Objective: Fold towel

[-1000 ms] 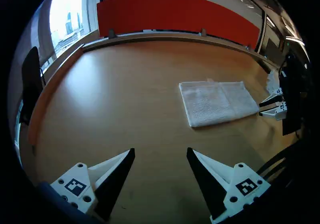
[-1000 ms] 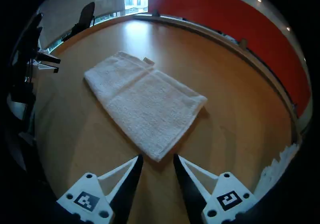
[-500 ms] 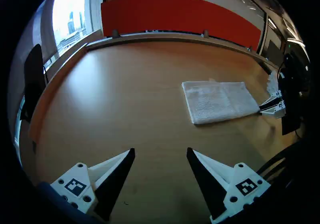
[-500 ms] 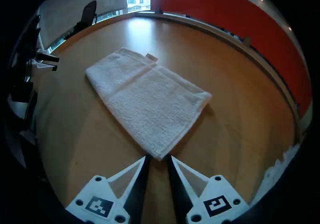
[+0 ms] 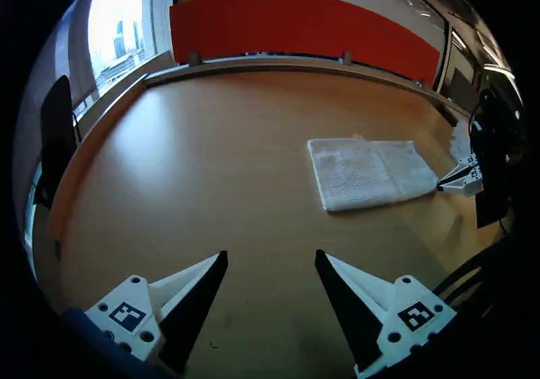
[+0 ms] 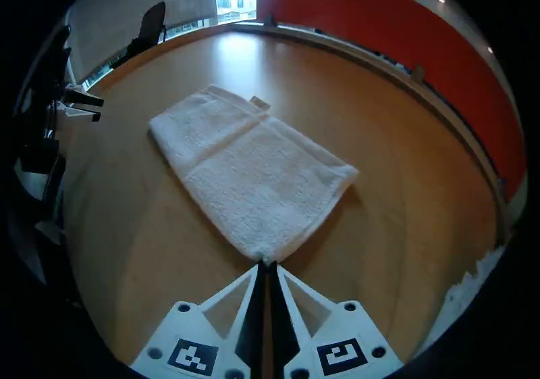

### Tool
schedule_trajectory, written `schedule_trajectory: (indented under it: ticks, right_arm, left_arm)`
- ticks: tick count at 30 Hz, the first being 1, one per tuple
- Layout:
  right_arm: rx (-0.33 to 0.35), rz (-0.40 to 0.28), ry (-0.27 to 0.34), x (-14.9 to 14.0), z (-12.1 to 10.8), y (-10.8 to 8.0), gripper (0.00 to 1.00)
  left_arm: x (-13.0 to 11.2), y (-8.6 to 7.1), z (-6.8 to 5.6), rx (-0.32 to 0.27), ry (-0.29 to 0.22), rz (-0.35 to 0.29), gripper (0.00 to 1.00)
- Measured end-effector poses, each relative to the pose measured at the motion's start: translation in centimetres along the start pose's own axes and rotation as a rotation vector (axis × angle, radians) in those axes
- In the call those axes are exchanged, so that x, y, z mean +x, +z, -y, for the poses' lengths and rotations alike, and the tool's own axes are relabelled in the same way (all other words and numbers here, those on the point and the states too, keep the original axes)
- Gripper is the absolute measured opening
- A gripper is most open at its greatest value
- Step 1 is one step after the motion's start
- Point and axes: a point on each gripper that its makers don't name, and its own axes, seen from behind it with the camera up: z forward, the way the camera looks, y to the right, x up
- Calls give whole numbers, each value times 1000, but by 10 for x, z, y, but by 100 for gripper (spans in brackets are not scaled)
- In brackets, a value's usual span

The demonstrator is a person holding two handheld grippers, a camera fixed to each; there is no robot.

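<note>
Towel (image 6: 250, 169) is lying folded on the wooden table (image 6: 398, 230) while we are pinching its near corner with our right claw (image 6: 268, 268), and we are holding our left claw (image 5: 270, 253) spread wide, well apart from it.

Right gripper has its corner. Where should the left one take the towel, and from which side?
Likely the free corner of the towel on the edge nearest the left gripper, the same long edge the right gripper pinches. Come in low over the table: it lies flat, so only edges offer a bite.
</note>
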Motion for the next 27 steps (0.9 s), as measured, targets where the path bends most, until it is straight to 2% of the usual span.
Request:
schedule_trajectory:
  ticks: [14, 23, 27]
  right_arm:
    - [-48, -56, 20, 22, -8, -25, 4]
    - [-71, -81, -3, 38, -14, -47, 4]
    - [-72, -83, -19, 44, -15, -52, 4]
  left_arm:
    - [4, 0, 1, -3, 6, -11, 96]
    - [6, -1, 3, 0, -1, -31, 96]
    - [6, -1, 4, 2, -4, -43, 97]
